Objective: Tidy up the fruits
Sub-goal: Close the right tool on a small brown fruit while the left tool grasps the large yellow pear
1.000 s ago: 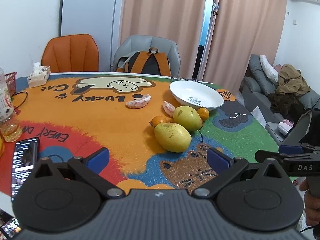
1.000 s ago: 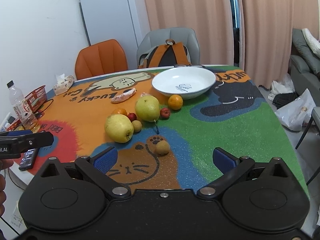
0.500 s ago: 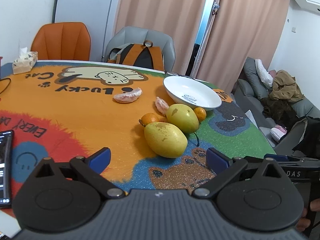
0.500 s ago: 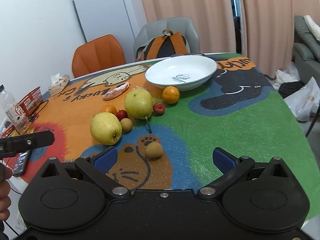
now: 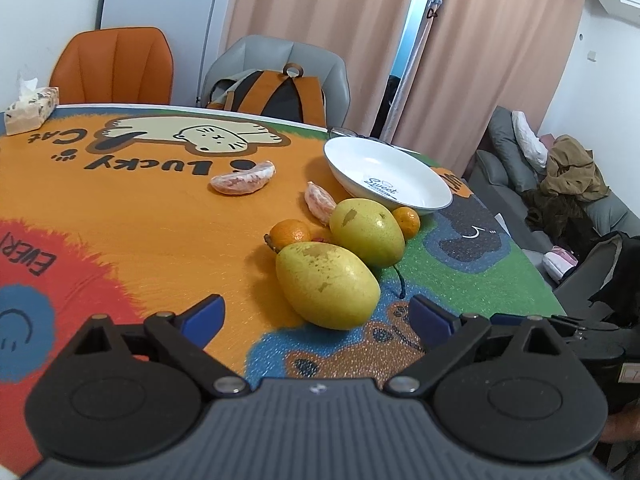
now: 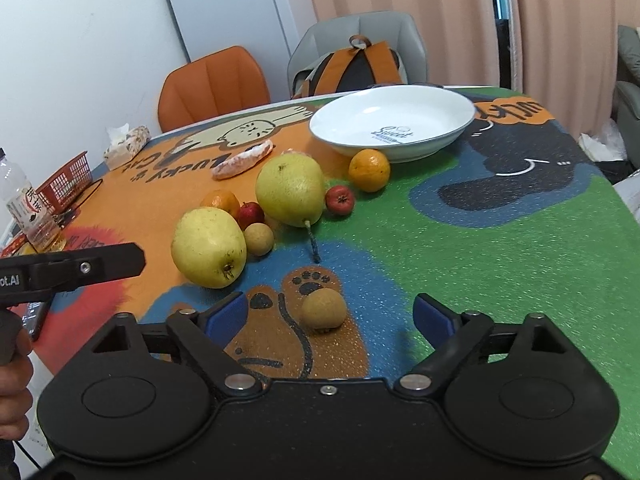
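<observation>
While both claws hover spread and empty over its near edge, the worktop (image 6: pixel 500 240) carries a bright cat-print cloth with fruit grouped near the middle; a white dish (image 6: pixel 394 126) sits toward the far side, nothing in it, with "Sweet" printed inside; a grey chair (image 5: pixel 280 64) behind holds an orange and black backpack (image 5: pixel 276 94), and an orange chair (image 5: pixel 116 64) stands beside it.

Nearest the left claw (image 5: pixel 316 314) lies a yellow pear (image 5: pixel 326 284), just beyond the blue pads; the second pear (image 5: pixel 366 230) lies behind it, touching or nearly so, its stem (image 6: pixel 312 240) pointing toward the camera in the right view; one orange (image 6: pixel 369 170) sits just in front of the dish, another (image 5: pixel 290 234) behind the near pear; two peeled segments, a long one (image 5: pixel 244 178) and a short one (image 5: pixel 320 202), lie on the orange part of the cloth.

Between the pads of the right claw (image 6: pixel 324 318) sits a brown longan (image 6: pixel 323 310), untouched on the paw print; a second longan (image 6: pixel 259 239) rests between the pears, beside a red berry (image 6: pixel 251 215); another red berry (image 6: pixel 340 199) lies between the far pear and the orange.

A tissue box (image 5: pixel 30 110), red basket (image 6: pixel 66 180) and bottle (image 6: pixel 28 208) stand at the left edge.
</observation>
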{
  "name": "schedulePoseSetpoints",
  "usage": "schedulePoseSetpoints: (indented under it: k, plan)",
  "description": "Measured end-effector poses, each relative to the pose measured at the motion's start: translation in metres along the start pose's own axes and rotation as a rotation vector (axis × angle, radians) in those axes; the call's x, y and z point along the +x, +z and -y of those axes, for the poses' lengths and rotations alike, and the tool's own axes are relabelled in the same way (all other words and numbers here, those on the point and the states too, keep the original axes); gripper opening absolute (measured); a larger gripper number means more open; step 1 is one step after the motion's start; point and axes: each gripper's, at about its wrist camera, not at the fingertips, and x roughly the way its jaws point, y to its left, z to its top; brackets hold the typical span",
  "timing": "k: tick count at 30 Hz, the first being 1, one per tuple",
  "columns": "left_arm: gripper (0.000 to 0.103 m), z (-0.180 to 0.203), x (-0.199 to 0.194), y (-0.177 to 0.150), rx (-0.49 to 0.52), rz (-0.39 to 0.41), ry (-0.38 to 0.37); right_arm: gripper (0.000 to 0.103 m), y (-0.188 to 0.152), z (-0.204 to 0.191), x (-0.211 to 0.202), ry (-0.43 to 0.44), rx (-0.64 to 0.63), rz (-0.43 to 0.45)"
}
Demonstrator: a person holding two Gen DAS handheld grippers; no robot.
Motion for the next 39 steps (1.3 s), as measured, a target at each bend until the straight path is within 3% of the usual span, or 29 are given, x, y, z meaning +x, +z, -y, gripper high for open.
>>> schedulePoseSetpoints:
  k: [6, 14, 22, 32, 37, 39]
  plan:
    - [0.098, 0.002, 0.020, 0.004, -0.013, -0.025, 0.004, 0.074, 0.002, 0.000, 0.014, 0.019, -0.024, -0.018]
    - [0.098, 0.007, 0.042, 0.009, -0.011, -0.048, 0.016, 0.067, 0.003, -0.001, 0.026, 0.047, -0.054, -0.024]
    - [0.098, 0.009, 0.058, 0.010, -0.014, -0.060, 0.027, 0.030, 0.003, 0.001, 0.025, 0.047, -0.079, -0.022]
    - [0.098, 0.011, 0.075, 0.008, -0.015, -0.074, 0.037, 0.029, 0.004, 0.005, 0.021, 0.067, -0.069, -0.006]
    - [0.078, 0.003, 0.075, 0.006, -0.044, -0.071, 0.006, 0.029, 0.007, 0.004, 0.021, 0.061, -0.066, 0.006]
    - [0.076, 0.002, 0.075, 0.006, -0.055, -0.071, -0.012, 0.029, 0.007, 0.004, 0.020, 0.058, -0.066, 0.008]
